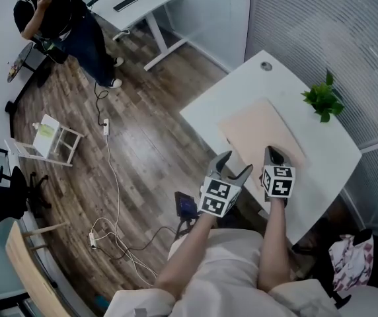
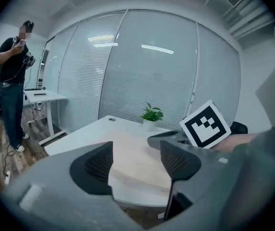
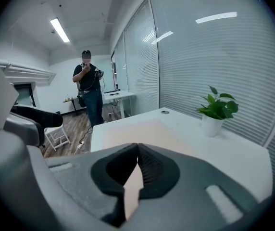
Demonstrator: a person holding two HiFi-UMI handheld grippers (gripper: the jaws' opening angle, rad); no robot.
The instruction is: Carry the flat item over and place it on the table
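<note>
Right claw (image 3: pixel 137 150) tight on the pale flat board (image 3: pixel 142 129) (apparently at its near edge), atop the white table (image 3: pixel 233 153).

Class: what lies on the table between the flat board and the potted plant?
Nothing: bare white table separates the flat board from the potted plant, clearest in the head view.

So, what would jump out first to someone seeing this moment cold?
The pale flat board lying on the white table, with the right claw shut on its near edge. The left claw hangs open beside it, and a small green plant stands near the table's far edge.
</note>
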